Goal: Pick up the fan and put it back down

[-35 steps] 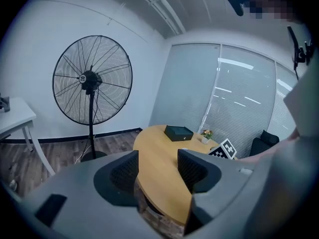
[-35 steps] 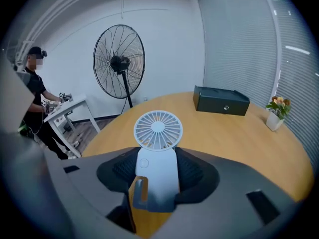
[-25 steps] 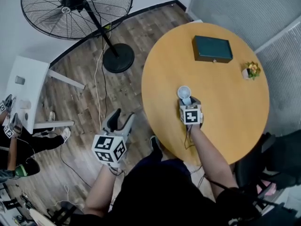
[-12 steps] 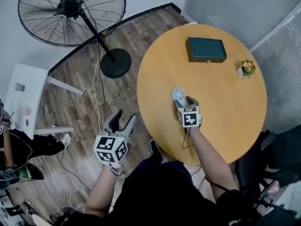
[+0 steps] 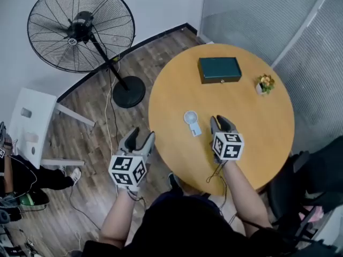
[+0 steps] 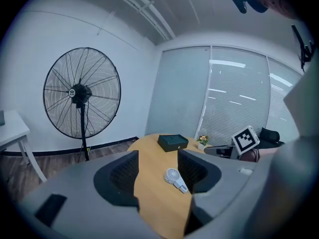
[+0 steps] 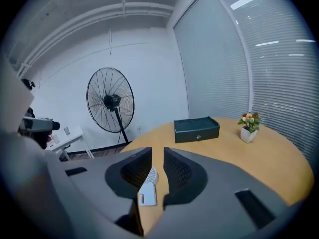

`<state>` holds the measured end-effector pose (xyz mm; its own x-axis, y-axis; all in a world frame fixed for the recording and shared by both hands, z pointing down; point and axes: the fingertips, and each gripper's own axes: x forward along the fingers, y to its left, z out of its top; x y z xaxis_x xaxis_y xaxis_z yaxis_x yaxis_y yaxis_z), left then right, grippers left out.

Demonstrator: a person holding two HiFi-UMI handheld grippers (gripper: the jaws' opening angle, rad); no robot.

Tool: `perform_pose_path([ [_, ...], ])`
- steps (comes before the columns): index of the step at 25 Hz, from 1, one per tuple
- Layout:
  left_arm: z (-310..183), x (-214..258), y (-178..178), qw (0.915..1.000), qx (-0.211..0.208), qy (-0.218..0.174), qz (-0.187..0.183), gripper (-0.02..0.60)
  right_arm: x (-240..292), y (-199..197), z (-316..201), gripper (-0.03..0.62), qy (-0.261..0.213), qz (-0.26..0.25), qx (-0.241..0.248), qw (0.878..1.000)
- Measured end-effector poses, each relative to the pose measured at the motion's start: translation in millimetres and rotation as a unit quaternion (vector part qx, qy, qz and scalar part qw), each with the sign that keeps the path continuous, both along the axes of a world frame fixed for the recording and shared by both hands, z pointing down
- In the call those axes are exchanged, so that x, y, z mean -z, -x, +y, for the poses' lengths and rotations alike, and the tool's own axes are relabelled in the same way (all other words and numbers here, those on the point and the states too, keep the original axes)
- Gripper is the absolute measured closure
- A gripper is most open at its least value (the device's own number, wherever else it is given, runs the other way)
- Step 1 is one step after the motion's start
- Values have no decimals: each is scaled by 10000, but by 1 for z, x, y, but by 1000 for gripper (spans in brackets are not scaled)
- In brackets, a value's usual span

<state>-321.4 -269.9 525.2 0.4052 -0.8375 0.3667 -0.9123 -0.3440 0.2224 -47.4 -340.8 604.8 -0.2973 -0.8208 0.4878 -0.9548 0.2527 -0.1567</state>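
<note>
The small white hand fan (image 5: 191, 123) lies flat on the round wooden table (image 5: 252, 116), round head toward the far side. My right gripper (image 5: 220, 123) hovers just to its right, above the table; its jaws are closing to a narrow gap with nothing between them. In the right gripper view the fan (image 7: 146, 188) shows on the table beyond and below the right gripper (image 7: 158, 169). My left gripper (image 5: 138, 138) is open and empty over the floor by the table's left edge. In the left gripper view the fan (image 6: 175, 177) lies ahead of the left gripper (image 6: 157, 171).
A dark green box (image 5: 220, 69) and a small potted plant (image 5: 263, 83) stand at the table's far side. A large black pedestal fan (image 5: 80, 33) with trailing cords stands on the wood floor at the far left. A white desk (image 5: 29, 122) is at the left.
My right gripper has let go of the small fan, risen and drawn off to the right with its jaws narrowing; the fan now lies on the table. The left gripper rose a little.
</note>
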Motion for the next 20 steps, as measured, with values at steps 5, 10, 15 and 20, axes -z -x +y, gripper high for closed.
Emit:
perform_pose_path([
  [5, 5, 38, -26, 9991, 56, -415, 102, 339, 80, -25, 25, 570, -796, -207, 26, 9966],
  [10, 12, 88, -57, 9947, 87, -1006, 214, 364, 144, -53, 50, 588, -1437, -324, 49, 9891],
  [15, 18, 139, -86, 9860, 59, -1621, 395, 377, 201, -77, 72, 588, -1937, -339, 73, 9804],
  [20, 30, 182, -110, 9763, -8, -2110, 472, 443, 255, -98, 92, 589, -2607, -426, 79, 9644],
])
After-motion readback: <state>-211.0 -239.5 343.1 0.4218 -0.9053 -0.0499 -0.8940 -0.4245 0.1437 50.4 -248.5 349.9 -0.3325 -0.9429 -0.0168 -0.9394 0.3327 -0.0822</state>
